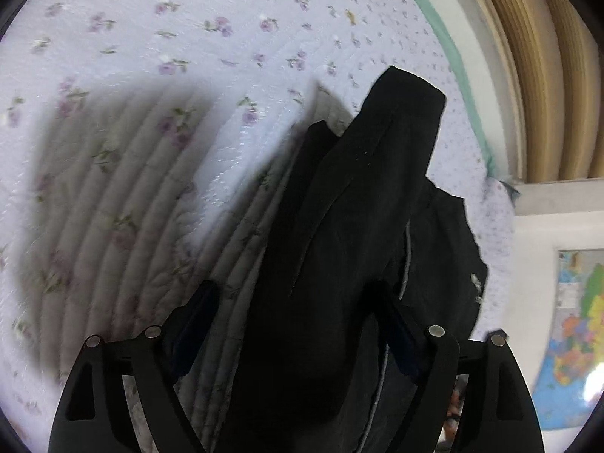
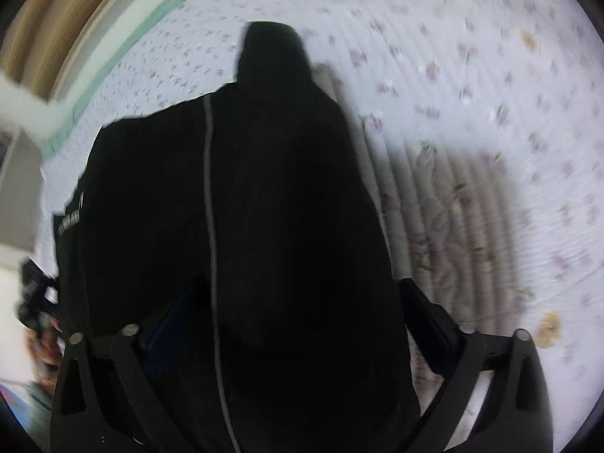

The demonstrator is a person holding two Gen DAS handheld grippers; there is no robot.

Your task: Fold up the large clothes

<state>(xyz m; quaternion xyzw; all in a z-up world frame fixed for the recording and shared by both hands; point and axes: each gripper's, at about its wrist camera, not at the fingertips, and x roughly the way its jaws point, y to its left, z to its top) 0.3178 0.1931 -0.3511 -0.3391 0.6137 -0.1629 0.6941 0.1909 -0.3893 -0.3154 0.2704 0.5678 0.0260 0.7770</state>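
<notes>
A large black garment (image 1: 362, 204) with a thin grey stripe hangs in the air above a floral quilt. In the left wrist view its bulk fills the gap between my left gripper's (image 1: 298, 302) wide-set fingers; a hold on it cannot be made out. In the right wrist view the same black garment (image 2: 241, 204) drapes between my right gripper's (image 2: 302, 302) spread fingers, with its grey stripe (image 2: 210, 204) running down the middle and a narrow end pointing away. The cloth hides the inner pads of both grippers.
The pale floral quilt (image 1: 158, 37) with a green border (image 1: 449, 53) covers the bed (image 2: 472, 75) below. Tan curtains (image 1: 536, 56) hang at the far side. A coloured map (image 1: 577, 339) is on the wall. The other gripper and hand (image 2: 37, 302) show at the right wrist view's left edge.
</notes>
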